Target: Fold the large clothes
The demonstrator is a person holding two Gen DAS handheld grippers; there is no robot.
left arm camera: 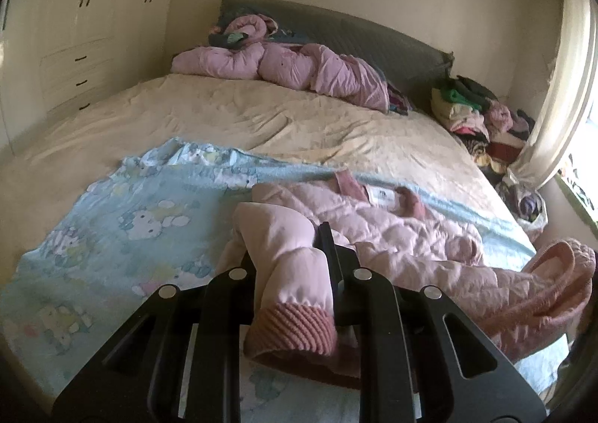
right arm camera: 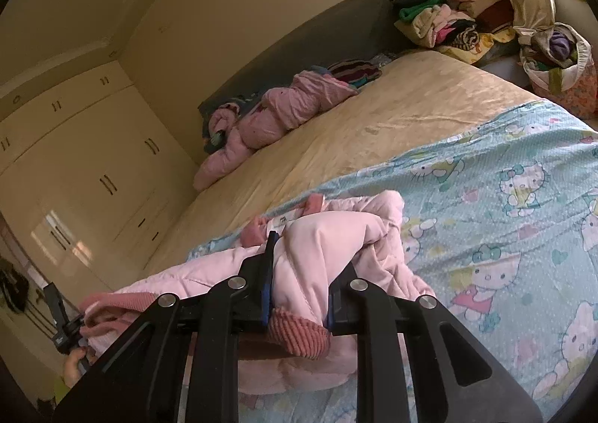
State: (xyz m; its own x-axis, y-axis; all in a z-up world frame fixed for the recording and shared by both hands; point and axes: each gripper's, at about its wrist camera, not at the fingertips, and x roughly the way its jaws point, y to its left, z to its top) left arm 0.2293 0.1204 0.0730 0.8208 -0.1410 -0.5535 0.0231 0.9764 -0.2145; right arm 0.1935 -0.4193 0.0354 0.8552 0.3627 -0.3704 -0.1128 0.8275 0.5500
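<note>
Lying on the bed (left arm camera: 231, 116): blue cartoon sheet (left arm camera: 112, 221) at its foot, pink quilted jacket (left arm camera: 411, 236) on the sheet | pink bedding (left arm camera: 291, 68) at the headboard, clothes pile (left arm camera: 478, 113) beside the bed | left gripper (left arm camera: 295, 266) clamped on a jacket sleeve | right gripper (right arm camera: 302, 273) clamped on the other sleeve

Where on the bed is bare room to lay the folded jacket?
Free: the cream bedsheet between the crumpled pink quilt at the headboard and the blue cartoon-print sheet. Crowded: the near end, where the pink padded jacket sprawls.
</note>
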